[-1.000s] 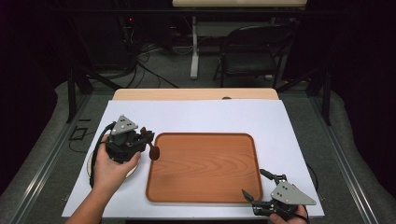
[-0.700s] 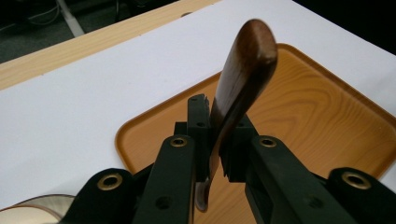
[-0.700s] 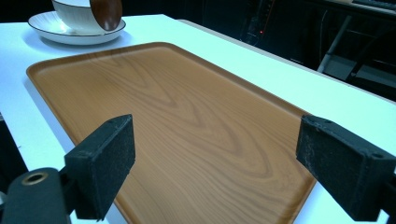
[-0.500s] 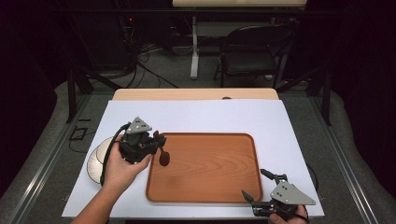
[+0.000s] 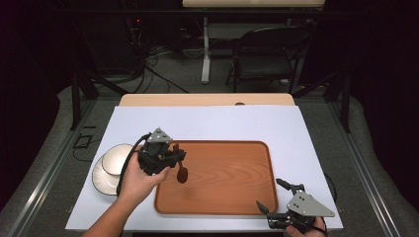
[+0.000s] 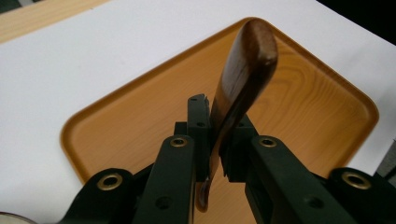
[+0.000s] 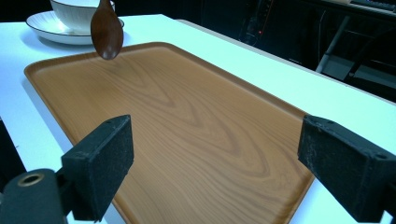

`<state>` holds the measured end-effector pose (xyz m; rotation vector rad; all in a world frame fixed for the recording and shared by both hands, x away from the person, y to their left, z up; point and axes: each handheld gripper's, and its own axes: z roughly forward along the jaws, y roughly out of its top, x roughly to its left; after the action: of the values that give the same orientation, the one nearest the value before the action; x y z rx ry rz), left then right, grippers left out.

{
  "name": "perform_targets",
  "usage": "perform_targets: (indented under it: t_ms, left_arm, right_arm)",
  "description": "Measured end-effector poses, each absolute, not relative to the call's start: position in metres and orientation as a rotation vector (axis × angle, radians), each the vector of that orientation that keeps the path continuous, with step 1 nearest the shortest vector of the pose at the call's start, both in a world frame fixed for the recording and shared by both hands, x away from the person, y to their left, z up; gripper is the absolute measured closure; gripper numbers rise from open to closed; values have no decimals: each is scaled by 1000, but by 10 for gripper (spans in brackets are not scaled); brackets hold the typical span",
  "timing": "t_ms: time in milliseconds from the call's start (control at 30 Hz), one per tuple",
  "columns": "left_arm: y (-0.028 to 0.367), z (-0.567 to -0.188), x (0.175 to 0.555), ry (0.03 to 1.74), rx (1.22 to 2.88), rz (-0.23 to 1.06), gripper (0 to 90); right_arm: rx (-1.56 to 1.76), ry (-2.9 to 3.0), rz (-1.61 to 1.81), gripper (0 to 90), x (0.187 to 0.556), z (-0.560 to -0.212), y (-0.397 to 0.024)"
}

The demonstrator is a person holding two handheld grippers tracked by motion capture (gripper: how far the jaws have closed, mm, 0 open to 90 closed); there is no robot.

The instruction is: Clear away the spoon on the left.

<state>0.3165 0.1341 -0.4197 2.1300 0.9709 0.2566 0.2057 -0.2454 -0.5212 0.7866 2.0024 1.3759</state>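
Observation:
A dark wooden spoon (image 5: 182, 174) hangs bowl-down over the left part of the wooden tray (image 5: 227, 177). My left gripper (image 5: 177, 154) is shut on its handle. In the left gripper view the spoon handle (image 6: 243, 70) sticks up between the closed jaws of the left gripper (image 6: 217, 135), above the tray (image 6: 299, 107). My right gripper (image 5: 268, 192) rests open at the tray's near right corner. In the right gripper view the right gripper (image 7: 215, 163) holds nothing, and the spoon (image 7: 106, 30) hangs just above the far end of the tray (image 7: 187, 116).
A white bowl (image 5: 116, 160) sits on a white plate (image 5: 105, 180) left of the tray, on the white table cover (image 5: 222, 123). The bowl (image 7: 77, 9) and plate (image 7: 46, 25) lie beyond the tray in the right gripper view. A chair (image 5: 267, 54) stands behind the table.
My left gripper has carried the spoon rightward from beside the tray to over its left part, uncovering the bowl and plate. The right gripper has stayed put.

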Motion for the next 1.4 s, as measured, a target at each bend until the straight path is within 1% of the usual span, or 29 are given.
perform_targets:
  t_ms: [267,400,500,1033,1400]
  left_arm:
    - [132,-437,326,1001,2182,165,842]
    - [133,-445,333,1037,2174,115,842]
    - [135,-449,340,1064,2135,68,841]
    - [140,-476,380,1234,1991,14,815]
    - [143,-497,398,1372,1906,21,794]
  right_arm:
    - [786,2005,1375,106,206,-521,-245]
    - [786,2004,1375,106,206,-521,-245]
    - [787,2006,1374,106,206,-521,-245]
    - [782,2010,1376,106,205,-521,-246]
    - [781,2017,1376,106,206,-522,-245]
